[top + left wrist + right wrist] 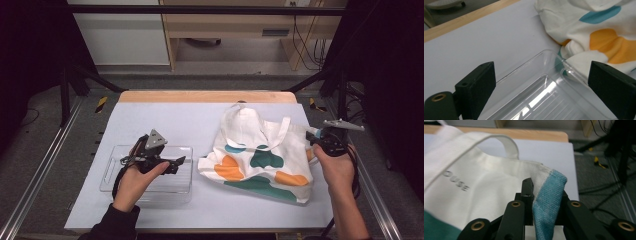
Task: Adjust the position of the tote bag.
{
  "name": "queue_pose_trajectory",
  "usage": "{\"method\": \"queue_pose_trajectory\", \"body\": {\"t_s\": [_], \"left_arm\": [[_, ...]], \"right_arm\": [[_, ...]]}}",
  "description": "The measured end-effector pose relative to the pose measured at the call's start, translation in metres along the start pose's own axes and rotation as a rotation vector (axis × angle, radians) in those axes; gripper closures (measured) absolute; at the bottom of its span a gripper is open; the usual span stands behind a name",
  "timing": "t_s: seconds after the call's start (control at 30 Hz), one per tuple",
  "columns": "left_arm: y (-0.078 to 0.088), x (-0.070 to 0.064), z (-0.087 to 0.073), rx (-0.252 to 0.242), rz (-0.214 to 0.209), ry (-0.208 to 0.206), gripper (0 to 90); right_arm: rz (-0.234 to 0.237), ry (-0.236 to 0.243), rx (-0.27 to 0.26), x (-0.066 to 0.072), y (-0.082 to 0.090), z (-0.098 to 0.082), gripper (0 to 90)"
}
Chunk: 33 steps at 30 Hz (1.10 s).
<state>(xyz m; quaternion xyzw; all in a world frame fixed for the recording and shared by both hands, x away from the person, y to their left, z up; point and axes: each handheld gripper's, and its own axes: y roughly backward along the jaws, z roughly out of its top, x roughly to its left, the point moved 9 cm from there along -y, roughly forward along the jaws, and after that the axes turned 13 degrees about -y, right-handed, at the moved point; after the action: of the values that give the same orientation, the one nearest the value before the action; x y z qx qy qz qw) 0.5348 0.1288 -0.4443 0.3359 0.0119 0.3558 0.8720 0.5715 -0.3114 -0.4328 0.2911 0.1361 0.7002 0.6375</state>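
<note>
Tote bag lies crumpled on bench right half, handles toward far edge, long axis near–far; cream w/ teal, orange, blue blobs. Right gripper fingers pinch its right edge. Left gripper fingers wide over clear tray.

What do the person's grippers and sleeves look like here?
Both are black. The left gripper carries a grey three-cornered plate, as does the right gripper, which trails a black cable. Brass-coloured rivets dot the linkages. A dark sleeve covers the left forearm; the right is bare.
</note>
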Motion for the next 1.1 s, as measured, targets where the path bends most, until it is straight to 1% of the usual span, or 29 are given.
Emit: {"method": "queue_pose_trajectory", "body": {"t_s": [0.03, 0.07, 0.1, 0.13, 0.17, 0.2, 0.23, 0.27, 0.3, 0.33, 0.4, 0.43, 0.47, 0.5, 0.53, 0.63, 0.67, 0.7, 0.77, 0.83, 0.93, 1.0, 1.1], "left_arm": [[-0.002, -0.003, 0.005, -0.006, -0.011, -0.002, 8.2], [-0.003, -0.003, 0.007, -0.007, -0.012, -0.010, 8.5], [-0.006, -0.005, 0.011, -0.004, -0.012, -0.018, 8.5], [-0.008, -0.005, 0.014, -0.002, -0.012, -0.023, 8.5], [-0.011, -0.007, 0.018, 0.003, -0.015, -0.034, 8.5], [-0.012, -0.007, 0.021, 0.005, -0.015, -0.042, 8.5], [-0.013, -0.009, 0.027, 0.000, -0.013, -0.046, 8.4], [-0.014, -0.010, 0.032, -0.005, -0.014, -0.055, 8.5], [-0.014, -0.011, 0.036, -0.011, -0.017, -0.061, 8.5], [-0.015, -0.012, 0.040, -0.014, -0.017, -0.072, 8.5], [-0.018, -0.014, 0.048, -0.015, -0.013, -0.088, 8.5], [-0.019, -0.015, 0.052, -0.015, -0.012, -0.096, 8.5], [-0.019, -0.017, 0.055, -0.013, -0.013, -0.107, 8.5], [-0.020, -0.018, 0.058, -0.011, -0.015, -0.120, 8.6], [-0.021, -0.020, 0.061, -0.015, -0.015, -0.123, 8.6], [-0.023, -0.026, 0.071, -0.024, -0.018, -0.148, 8.6], [-0.024, -0.027, 0.073, -0.019, -0.017, -0.158, 8.4], [-0.027, -0.030, 0.076, -0.023, -0.017, -0.157, 8.5], [-0.029, -0.034, 0.082, -0.016, -0.018, -0.178, 8.5], [-0.032, -0.038, 0.090, -0.024, -0.017, -0.189, 8.6], [-0.035, -0.044, 0.103, -0.034, -0.021, -0.214, 8.8], [-0.038, -0.047, 0.113, -0.048, -0.029, -0.215, 9.0], [-0.046, -0.048, 0.127, -0.082, -0.057, -0.188, 9.4]], "right_arm": [[0.033, 0.003, -0.017, 0.007, 0.005, -0.001, 78.0], [0.077, 0.011, -0.039, 0.017, 0.013, -0.003, 78.3], [0.139, 0.037, -0.053, 0.035, 0.024, -0.010, 78.8], [0.139, 0.037, -0.053, 0.035, 0.024, -0.010, 78.8], [0.164, 0.050, -0.057, 0.042, 0.028, -0.013, 79.2], [0.186, 0.072, -0.062, 0.052, 0.034, -0.019, 79.3], [0.203, 0.085, -0.061, 0.059, 0.037, -0.022, 79.3], [0.236, 0.108, -0.063, 0.070, 0.042, -0.028, 79.4], [0.252, 0.137, -0.068, 0.082, 0.046, -0.035, 79.4], [0.252, 0.137, -0.068, 0.082, 0.046, -0.035, 79.4], [0.284, 0.161, -0.075, 0.095, 0.051, -0.043, 79.5], [0.292, 0.171, -0.075, 0.099, 0.052, -0.046, 79.4], [0.308, 0.177, -0.077, 0.104, 0.054, -0.051, 79.5], [0.344, 0.197, -0.080, 0.113, 0.056, -0.060, 79.5], [0.344, 0.197, -0.080, 0.113, 0.056, -0.060, 79.5], [0.377, 0.232, -0.077, 0.123, 0.057, -0.074, 79.4], [0.389, 0.252, -0.073, 0.126, 0.058, -0.080, 79.4], [0.398, 0.260, -0.072, 0.128, 0.059, -0.084, 79.4], [0.425, 0.296, -0.068, 0.135, 0.061, -0.095, 79.3], [0.433, 0.298, -0.064, 0.137, 0.062, -0.097, 79.3], [0.439, 0.329, -0.058, 0.139, 0.065, -0.105, 79.0], [0.447, 0.343, -0.051, 0.140, 0.067, -0.109, 79.0], [0.459, 0.359, -0.039, 0.141, 0.069, -0.115, 78.9]]}}
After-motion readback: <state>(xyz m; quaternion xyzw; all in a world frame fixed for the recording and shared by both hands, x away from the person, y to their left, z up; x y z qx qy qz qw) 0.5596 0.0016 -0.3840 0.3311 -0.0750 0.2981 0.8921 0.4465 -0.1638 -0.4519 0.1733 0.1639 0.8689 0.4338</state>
